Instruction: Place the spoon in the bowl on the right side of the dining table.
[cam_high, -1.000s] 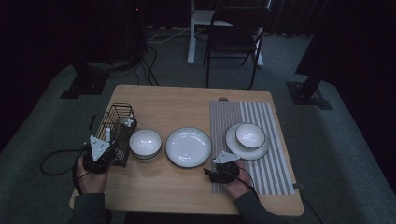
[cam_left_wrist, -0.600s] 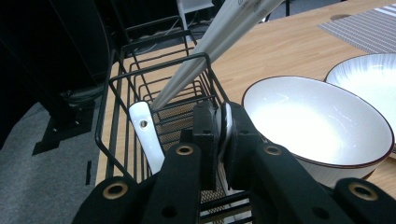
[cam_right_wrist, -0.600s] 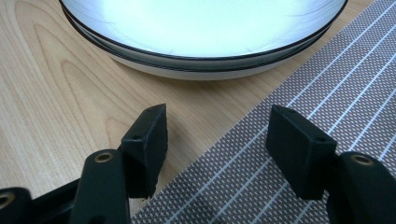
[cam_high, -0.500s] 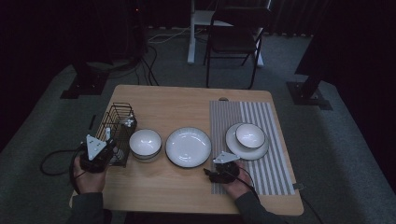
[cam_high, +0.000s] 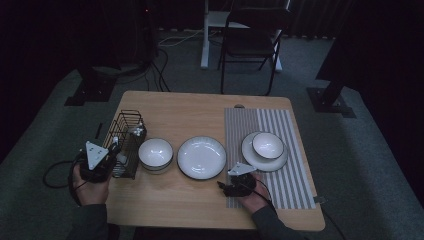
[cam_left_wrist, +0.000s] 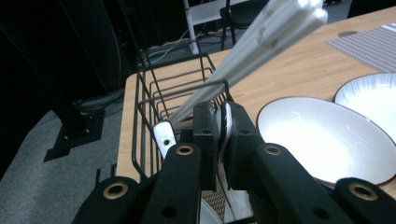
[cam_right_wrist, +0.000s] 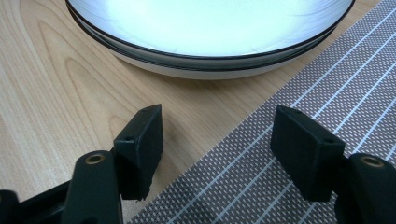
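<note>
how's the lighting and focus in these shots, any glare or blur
High view: dim, dark surroundings, table evenly lit. Left gripper view: white utensils near the lens look soft, and the bowl glares. Right gripper view: plate overexposed, placemat weave sharp.

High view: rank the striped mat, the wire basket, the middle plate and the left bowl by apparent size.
1. striped mat
2. middle plate
3. wire basket, roughly; its open wire outline looks close to the plate's, so this order is unsure
4. left bowl
</note>
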